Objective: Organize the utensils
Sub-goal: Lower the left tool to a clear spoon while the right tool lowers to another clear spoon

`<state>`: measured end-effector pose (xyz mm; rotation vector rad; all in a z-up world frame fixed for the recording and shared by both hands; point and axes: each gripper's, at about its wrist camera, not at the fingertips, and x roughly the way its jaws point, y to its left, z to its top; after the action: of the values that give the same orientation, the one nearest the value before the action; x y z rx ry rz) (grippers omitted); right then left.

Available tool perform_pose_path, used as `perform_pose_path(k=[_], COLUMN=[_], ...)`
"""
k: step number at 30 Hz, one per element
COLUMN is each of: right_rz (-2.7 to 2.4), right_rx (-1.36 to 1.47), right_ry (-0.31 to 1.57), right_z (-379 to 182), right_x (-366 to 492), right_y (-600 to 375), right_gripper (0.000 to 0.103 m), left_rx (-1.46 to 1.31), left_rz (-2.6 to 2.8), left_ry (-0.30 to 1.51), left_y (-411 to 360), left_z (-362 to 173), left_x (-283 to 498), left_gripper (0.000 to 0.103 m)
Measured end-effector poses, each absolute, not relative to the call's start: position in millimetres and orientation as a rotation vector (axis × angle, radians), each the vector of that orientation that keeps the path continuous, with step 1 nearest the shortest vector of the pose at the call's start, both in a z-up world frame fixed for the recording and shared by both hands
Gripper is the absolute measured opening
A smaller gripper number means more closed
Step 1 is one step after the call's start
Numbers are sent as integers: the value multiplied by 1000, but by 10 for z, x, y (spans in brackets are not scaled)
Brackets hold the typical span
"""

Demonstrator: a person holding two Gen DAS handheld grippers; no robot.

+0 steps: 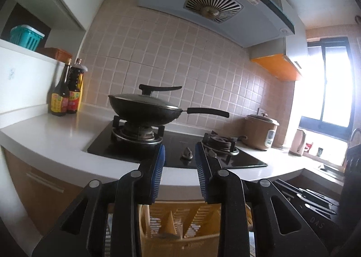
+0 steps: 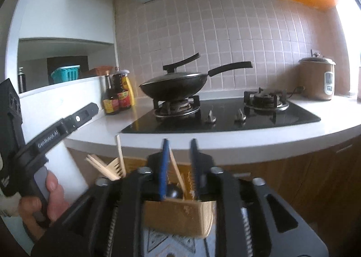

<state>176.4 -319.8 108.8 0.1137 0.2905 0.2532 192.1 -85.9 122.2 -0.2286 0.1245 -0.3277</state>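
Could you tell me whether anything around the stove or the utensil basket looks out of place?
Nothing looks spilled or damaged. The lidded wok sits level on its burner, the sauce bottles stand upright, and chopsticks stick up from the yellow basket.

The white bench (image 2: 282, 131) carries a black glass hob (image 2: 225, 119) set into its top. Two dark sauce bottles (image 2: 116, 97) stand at its left end against the wall, and a brown rice cooker (image 2: 317, 79) stands at the right beside the hob.
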Motion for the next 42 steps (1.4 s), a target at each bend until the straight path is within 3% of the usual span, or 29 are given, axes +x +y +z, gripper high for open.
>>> perform_pose_path(k=[8, 15, 21, 29, 42], right_rz=[277, 265, 273, 251, 273], right_rx=[149, 118, 67, 10, -4], right_ry=[389, 614, 865, 1092, 1271], right_z=[1371, 1320, 875, 249, -322], right_x=[1278, 1063, 1054, 1075, 1178], right_y=[-3207, -3037, -2825, -2684, -2646], right_gripper=[26, 28, 44, 44, 43], left_rx=[-249, -170, -125, -44, 82], left_rz=[-408, -463, -499, -566, -633], left_ry=[214, 400, 685, 1038, 1277], left_y=[-553, -371, -237, -219, -593], left_z=[1513, 1490, 1034, 206, -515], left_x=[1521, 1197, 1149, 1131, 877], left_gripper=[27, 27, 31, 31, 31])
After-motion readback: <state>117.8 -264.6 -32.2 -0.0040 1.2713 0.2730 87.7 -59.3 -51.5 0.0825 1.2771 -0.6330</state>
